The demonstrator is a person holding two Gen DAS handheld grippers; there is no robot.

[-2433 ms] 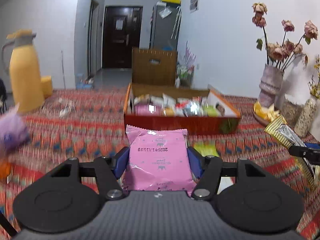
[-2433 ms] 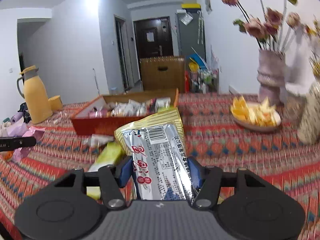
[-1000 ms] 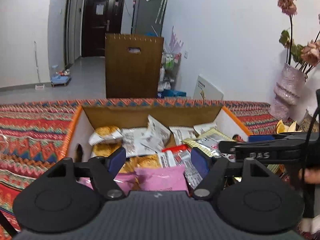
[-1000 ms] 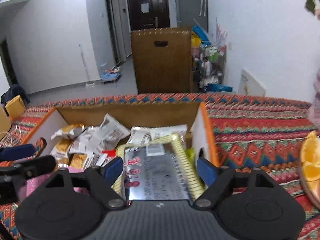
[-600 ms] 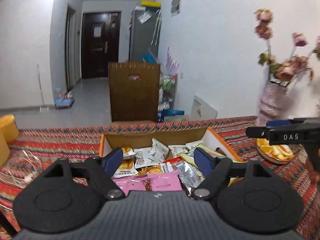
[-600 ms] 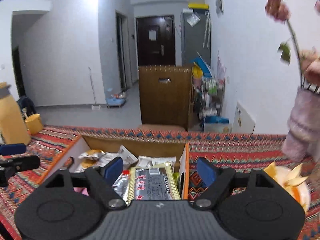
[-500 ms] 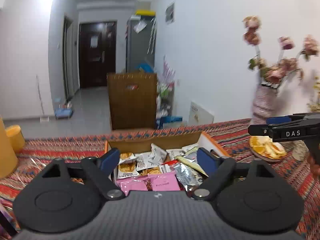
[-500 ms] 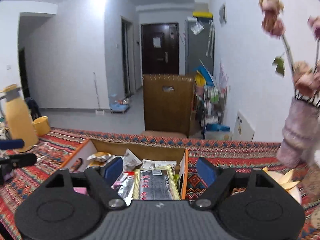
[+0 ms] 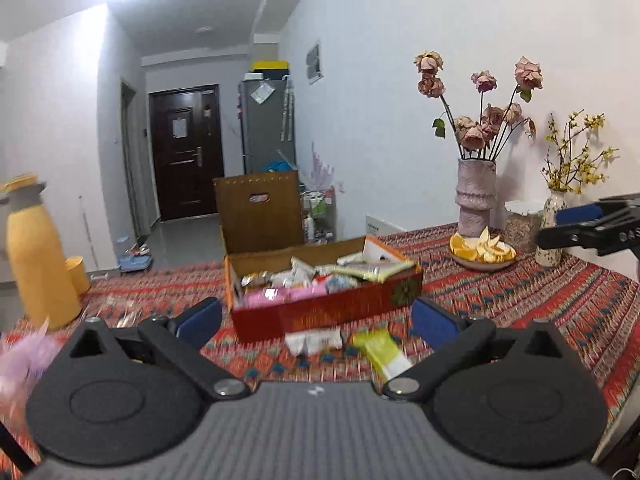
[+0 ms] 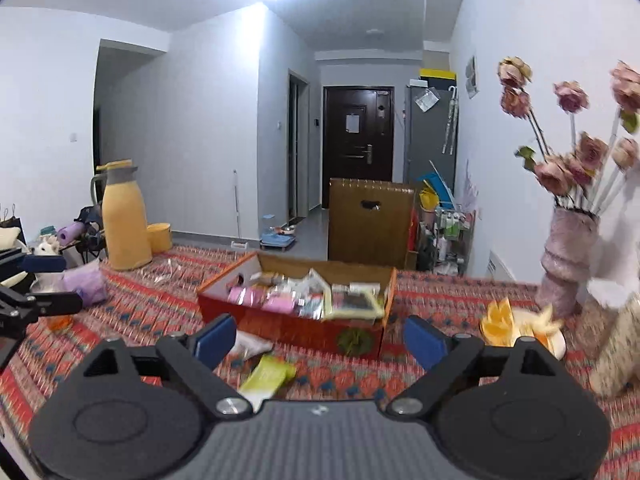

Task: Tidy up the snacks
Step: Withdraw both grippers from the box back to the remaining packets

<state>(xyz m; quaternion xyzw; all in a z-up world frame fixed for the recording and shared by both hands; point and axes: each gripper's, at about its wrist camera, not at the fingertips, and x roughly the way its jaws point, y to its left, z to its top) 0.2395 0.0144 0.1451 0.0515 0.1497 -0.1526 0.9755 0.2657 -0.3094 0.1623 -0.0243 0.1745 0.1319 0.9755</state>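
A red cardboard box (image 9: 328, 310) full of snack packets stands on the patterned tablecloth; it also shows in the right wrist view (image 10: 296, 330). The pink packet (image 9: 266, 295) and the yellow-edged silver packet (image 10: 354, 302) lie inside it. A white packet (image 9: 314, 340) and a green packet (image 9: 384, 354) lie on the cloth in front of the box; the green packet (image 10: 266, 374) also shows in the right wrist view. My left gripper (image 9: 316, 320) is open and empty, back from the box. My right gripper (image 10: 320, 338) is open and empty too.
A yellow jug (image 9: 38, 256) stands at the left with purple wrapping (image 10: 86, 284) near it. A plate of orange slices (image 9: 482, 248), a flower vase (image 9: 476, 196) and jars (image 9: 520, 226) stand at the right. A brown chair back (image 10: 370, 220) is behind the table.
Both grippers let go of their packets in the box, opened wide and pulled back and up away from it. The pink and the silver packets stay in the box.
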